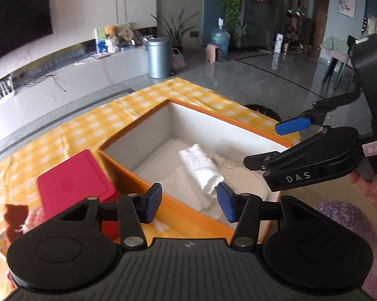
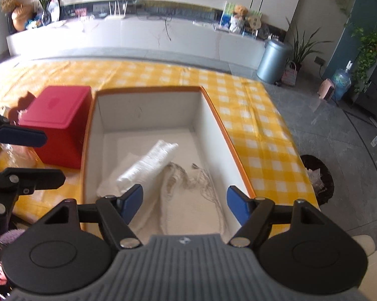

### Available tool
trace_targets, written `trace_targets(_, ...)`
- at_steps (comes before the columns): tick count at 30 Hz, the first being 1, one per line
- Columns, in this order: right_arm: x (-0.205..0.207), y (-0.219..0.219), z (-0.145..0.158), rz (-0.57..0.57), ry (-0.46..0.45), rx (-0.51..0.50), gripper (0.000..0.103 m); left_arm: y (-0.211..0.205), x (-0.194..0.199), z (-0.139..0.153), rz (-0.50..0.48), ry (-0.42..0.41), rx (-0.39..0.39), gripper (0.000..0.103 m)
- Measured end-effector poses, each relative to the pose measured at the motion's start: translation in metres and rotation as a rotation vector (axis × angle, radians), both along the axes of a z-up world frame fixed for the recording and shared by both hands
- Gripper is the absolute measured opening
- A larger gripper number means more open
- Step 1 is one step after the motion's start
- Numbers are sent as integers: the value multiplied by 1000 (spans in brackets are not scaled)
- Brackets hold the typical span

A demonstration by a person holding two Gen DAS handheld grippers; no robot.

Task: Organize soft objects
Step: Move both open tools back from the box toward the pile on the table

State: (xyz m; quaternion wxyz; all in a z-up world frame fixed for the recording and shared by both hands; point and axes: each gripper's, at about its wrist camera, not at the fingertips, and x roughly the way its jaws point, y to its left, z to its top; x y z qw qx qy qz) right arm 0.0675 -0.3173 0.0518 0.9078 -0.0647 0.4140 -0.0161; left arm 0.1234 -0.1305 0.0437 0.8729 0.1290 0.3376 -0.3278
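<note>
An orange box (image 1: 138, 175) with a white inside stands on the yellow checked cloth. In it lie a rolled white towel (image 1: 201, 170) (image 2: 148, 165) and a cream knitted piece (image 2: 188, 195) (image 1: 241, 175). My left gripper (image 1: 189, 202) hangs open over the box's near wall, and its blue pads (image 1: 153, 202) hold nothing. To its right, my right gripper (image 1: 276, 143) (image 2: 186, 203) hovers open above the box's near end, empty as well. The left gripper (image 2: 38, 155) shows at the left edge of the right wrist view, above the cloth beside the box.
A red box (image 1: 73, 183) (image 2: 55, 123) stands against the orange box's left side. A purple fluffy cloth (image 1: 346, 215) lies near the hand holding the right gripper. Pink fluffy stuff (image 1: 33, 215) sits left of the red box. A black bin (image 2: 319, 178) stands on the floor past the table's right edge.
</note>
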Motion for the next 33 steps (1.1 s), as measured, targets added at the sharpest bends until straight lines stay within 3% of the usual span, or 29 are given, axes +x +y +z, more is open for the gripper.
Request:
trace_targets(6,-21,35,2,3,-104,69,73,35,-15,-3,92,-63,-20,60)
trace_targets(14,-38,87,-11,16,-202,223,74,90,-25,-19,250,-68,-46,60)
trace_targets(20,-31,131,-33,56,-171,291,75,142,-33,-31,382,-44,-32,60)
trace_targets(27,-16,173,-52,128,-128,268,75,191,-35,-38,531,7,-66,60)
trace_targets(33,-6,199,-63,175,-103,244,75,219,-38,-49,595,38,-88,60)
